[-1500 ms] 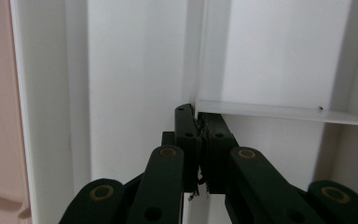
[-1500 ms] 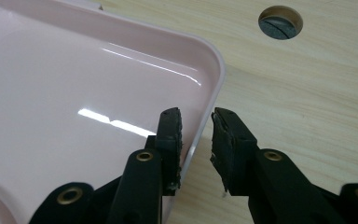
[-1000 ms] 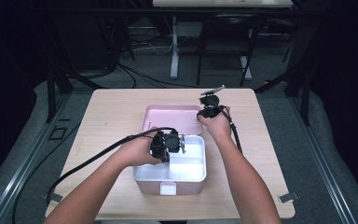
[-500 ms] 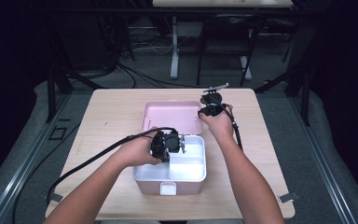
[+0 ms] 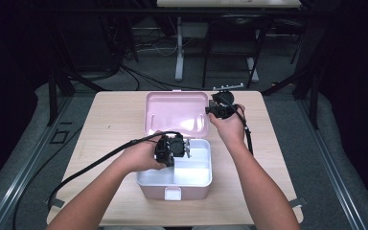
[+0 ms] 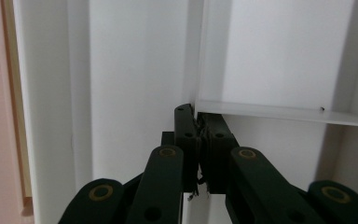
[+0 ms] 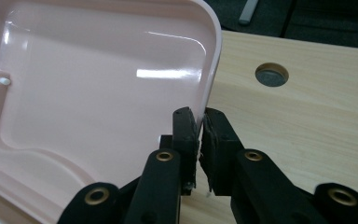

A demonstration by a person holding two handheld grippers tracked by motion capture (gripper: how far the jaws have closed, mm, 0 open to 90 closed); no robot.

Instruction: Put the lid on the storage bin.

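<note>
A pink box (image 5: 172, 193) stands open on the wooden table (image 5: 110, 124), with a white tray (image 5: 194, 175) inside it. Its pink lid (image 5: 175, 112) leans back behind it. My left gripper (image 5: 186, 146) reaches down into the tray. In the left gripper view the left gripper (image 6: 199, 114) is shut on the tray's white divider wall (image 6: 279, 112). My right gripper (image 5: 209, 110) is at the lid's right edge. Its jaws have just been closing, and in the right gripper view the right gripper (image 7: 200, 116) pinches the lid's rim (image 7: 213, 70).
A round cable hole (image 7: 271, 74) is in the table to the right of the lid. A black cable (image 5: 91, 163) trails from the left gripper across the table's front left. Beyond the far edge stand metal table legs (image 5: 179, 48) and floor cables.
The right hand has risen a little with the lid's edge, and the lid now stands more upright. The left hand has stayed where it was in the tray.
</note>
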